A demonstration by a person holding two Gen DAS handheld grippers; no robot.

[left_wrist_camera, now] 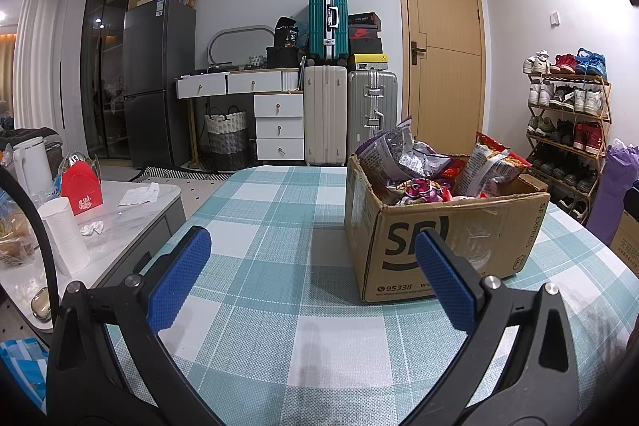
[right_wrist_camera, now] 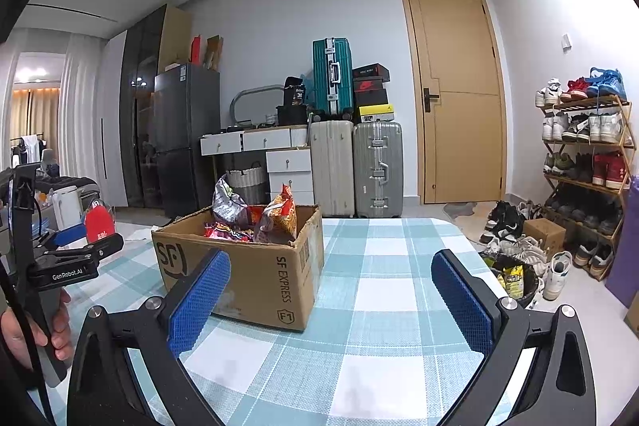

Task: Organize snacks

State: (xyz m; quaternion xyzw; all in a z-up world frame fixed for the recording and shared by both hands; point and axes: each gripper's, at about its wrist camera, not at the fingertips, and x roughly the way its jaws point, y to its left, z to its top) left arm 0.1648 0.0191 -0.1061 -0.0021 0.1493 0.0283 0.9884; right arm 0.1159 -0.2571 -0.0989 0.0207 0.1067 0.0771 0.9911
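Observation:
A brown cardboard SF Express box [left_wrist_camera: 447,246] stands on the teal-and-white checked table [left_wrist_camera: 279,226]. It holds several snack bags: a purple-grey bag [left_wrist_camera: 395,154], an orange-red bag [left_wrist_camera: 485,166] and a pink one [left_wrist_camera: 419,190]. My left gripper [left_wrist_camera: 313,262] is open and empty, low over the table, left of and in front of the box. In the right wrist view the box [right_wrist_camera: 247,266] sits ahead to the left with the bags [right_wrist_camera: 255,214] sticking up. My right gripper [right_wrist_camera: 331,290] is open and empty over the table. The left gripper [right_wrist_camera: 76,250] shows at the far left, hand-held.
A low marble side table [left_wrist_camera: 120,210] at the left carries a paper roll, a red carton and a white kettle. A bin with wrappers [right_wrist_camera: 515,274] and loose shoes stand off the table's right edge. Suitcases, drawers, a fridge, a door and a shoe rack line the back.

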